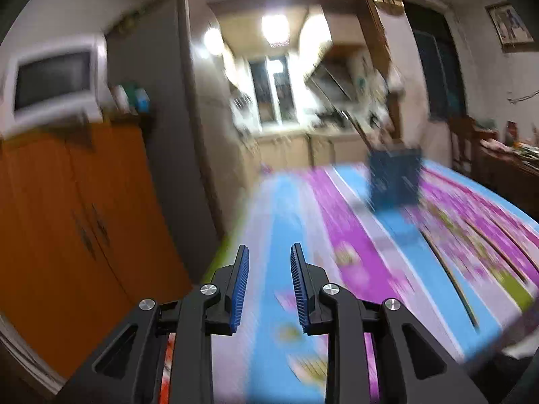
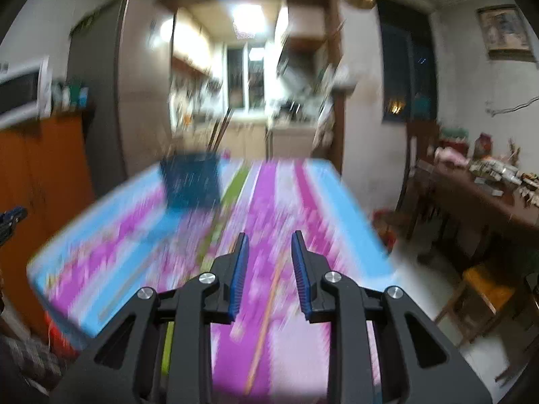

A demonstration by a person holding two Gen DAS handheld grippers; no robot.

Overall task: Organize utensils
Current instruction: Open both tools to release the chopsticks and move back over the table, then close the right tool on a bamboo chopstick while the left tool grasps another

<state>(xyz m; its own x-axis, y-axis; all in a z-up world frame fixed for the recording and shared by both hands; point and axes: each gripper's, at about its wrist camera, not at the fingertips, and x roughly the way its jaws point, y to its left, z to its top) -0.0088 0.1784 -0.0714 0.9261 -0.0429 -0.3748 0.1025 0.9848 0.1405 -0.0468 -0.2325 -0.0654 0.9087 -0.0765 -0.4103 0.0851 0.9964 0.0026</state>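
Both views are blurred by motion. A dark blue utensil holder [image 1: 394, 177] stands on the far part of the striped tablecloth [image 1: 303, 235], with thin sticks rising from it; it also shows in the right wrist view [image 2: 191, 181]. Long chopsticks [image 1: 448, 279] lie on the cloth to the right. In the right wrist view one chopstick [image 2: 266, 316] lies on the cloth between and below my fingers. My left gripper [image 1: 269, 252] is open and empty above the table's near left part. My right gripper [image 2: 269, 240] is open and empty above the cloth.
An orange cabinet [image 1: 77, 222] with a white microwave [image 1: 54, 84] stands left of the table. A dark wooden side table [image 2: 481, 195] with clutter and a stool [image 2: 485, 289] stand to the right. The kitchen lies beyond the table's far edge.
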